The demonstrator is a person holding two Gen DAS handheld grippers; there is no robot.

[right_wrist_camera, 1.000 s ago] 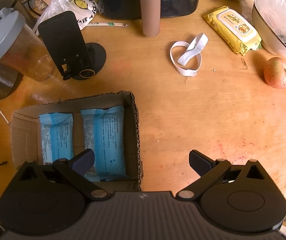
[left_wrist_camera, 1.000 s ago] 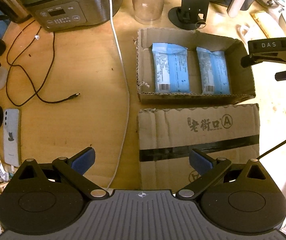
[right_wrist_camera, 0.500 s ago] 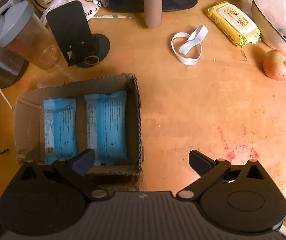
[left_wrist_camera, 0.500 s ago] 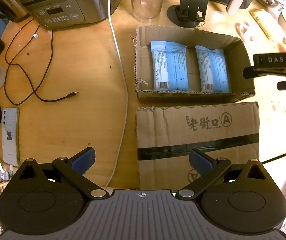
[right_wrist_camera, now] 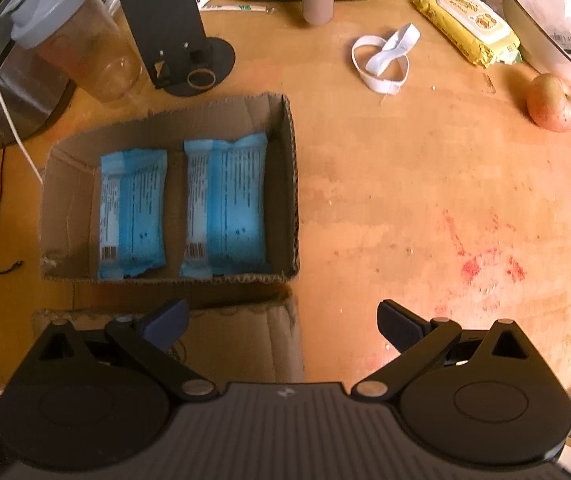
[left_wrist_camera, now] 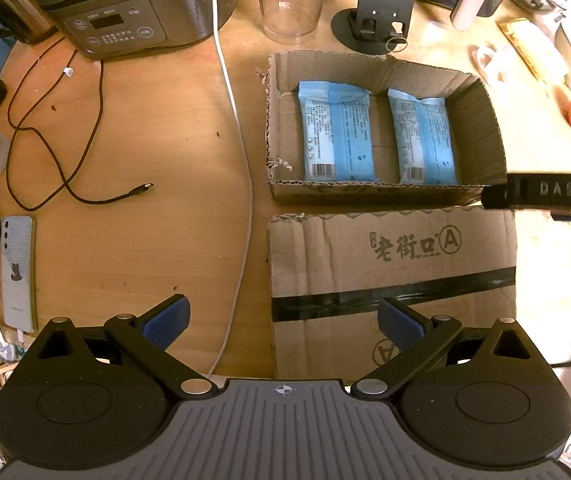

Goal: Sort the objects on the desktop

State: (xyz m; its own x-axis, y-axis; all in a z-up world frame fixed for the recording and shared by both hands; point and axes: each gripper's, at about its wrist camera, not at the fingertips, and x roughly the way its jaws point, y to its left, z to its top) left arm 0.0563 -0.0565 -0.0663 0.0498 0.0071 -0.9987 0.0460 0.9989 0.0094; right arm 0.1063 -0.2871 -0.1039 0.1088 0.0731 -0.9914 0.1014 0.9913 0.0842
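Round wooden surface (right_wrist_camera: 425,200), cluttered at the far edge. Left claw (left_wrist_camera: 281,320) gaped wide, empty, hovering over the near edge; a closed carton (left_wrist_camera: 393,264) lay under its right finger. Beyond that, an open box (left_wrist_camera: 481,120) held two blue packets (left_wrist_camera: 337,132) side by side. Right claw (right_wrist_camera: 281,320) also spread, gripping nothing. Ahead of it: white band (right_wrist_camera: 381,60), yellow wipes pack (right_wrist_camera: 465,24); apple (right_wrist_camera: 553,102) far right.

cardboard box (right_wrist_camera: 291,184) | open-topped | two blue packets (right_wrist_camera: 131,216) (right_wrist_camera: 225,208) flat inside (side by side)
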